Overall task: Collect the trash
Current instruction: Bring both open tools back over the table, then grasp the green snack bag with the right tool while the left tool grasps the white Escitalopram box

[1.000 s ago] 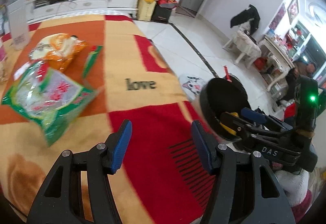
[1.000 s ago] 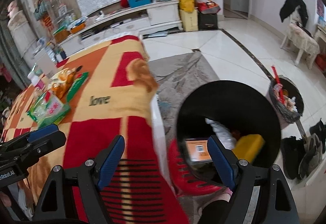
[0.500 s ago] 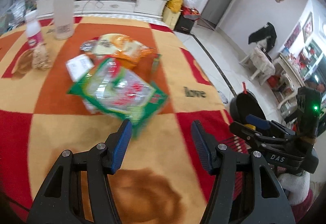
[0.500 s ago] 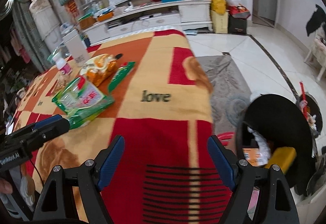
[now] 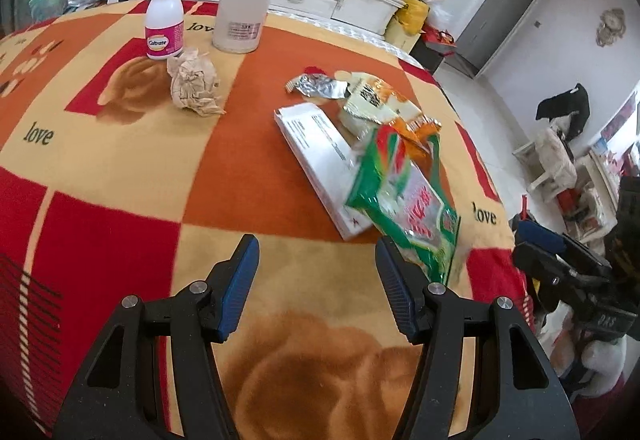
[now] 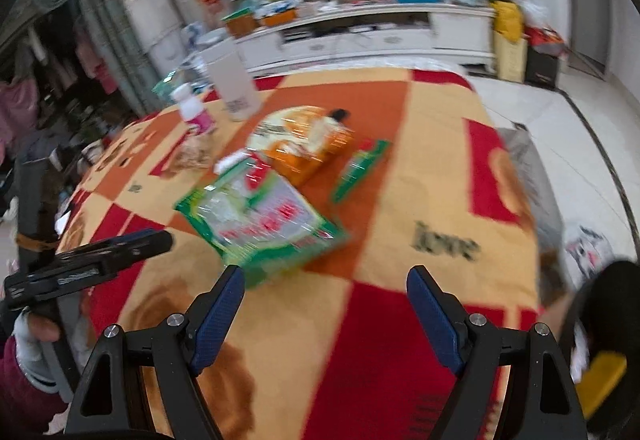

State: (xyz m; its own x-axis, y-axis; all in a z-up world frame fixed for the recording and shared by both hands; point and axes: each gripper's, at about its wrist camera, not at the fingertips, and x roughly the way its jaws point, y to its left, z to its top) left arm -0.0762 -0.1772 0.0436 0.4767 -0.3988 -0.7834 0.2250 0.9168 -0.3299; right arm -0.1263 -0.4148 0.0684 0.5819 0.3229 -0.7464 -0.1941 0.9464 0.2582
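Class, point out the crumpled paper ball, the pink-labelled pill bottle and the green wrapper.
crumpled paper ball point(image 5: 195, 82), left wrist view, its middle
pill bottle point(image 5: 164, 17), left wrist view, white body
green wrapper point(image 5: 404, 200), left wrist view, clear centre

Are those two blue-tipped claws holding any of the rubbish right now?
No. The left gripper and the right gripper are both open and empty, above the blanket; the green packet lies loose.

The pink-labelled white bottle point(image 5: 165, 21) at the far left reads "Caltrate". The checked blanket point(image 5: 120, 176) on the desk carries the word "love" in several squares. Print on the wrappers is too blurred to read.
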